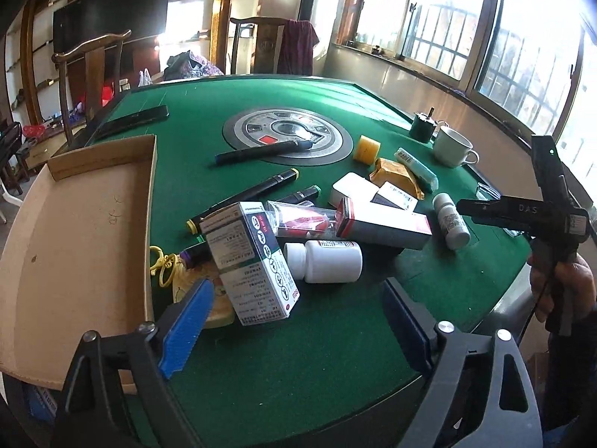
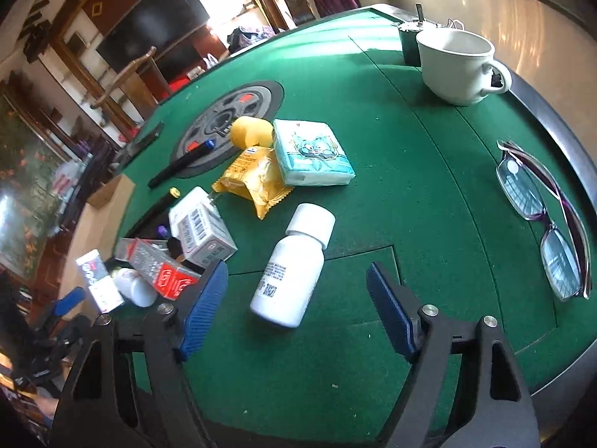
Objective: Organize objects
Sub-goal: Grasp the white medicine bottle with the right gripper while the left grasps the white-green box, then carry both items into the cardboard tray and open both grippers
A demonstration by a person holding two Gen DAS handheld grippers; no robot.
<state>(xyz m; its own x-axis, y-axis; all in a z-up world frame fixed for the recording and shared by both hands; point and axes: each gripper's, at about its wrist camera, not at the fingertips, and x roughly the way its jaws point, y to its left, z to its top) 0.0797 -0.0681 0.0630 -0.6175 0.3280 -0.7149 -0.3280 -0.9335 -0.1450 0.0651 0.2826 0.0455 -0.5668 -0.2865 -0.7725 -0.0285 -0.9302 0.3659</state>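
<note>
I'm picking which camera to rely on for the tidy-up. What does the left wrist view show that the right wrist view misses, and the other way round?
Only the left wrist view: the inside of the cardboard box, empty, and the yellow keychain beside it.

Only the right wrist view: the eyeglasses and the face of the tissue pack.

Both: the white cup, the small white bottle lying on its side, the yellow snack packet and the blue-capped marker.

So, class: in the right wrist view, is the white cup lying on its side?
No, the white cup stands upright on the green table, its open mouth facing up.
</note>
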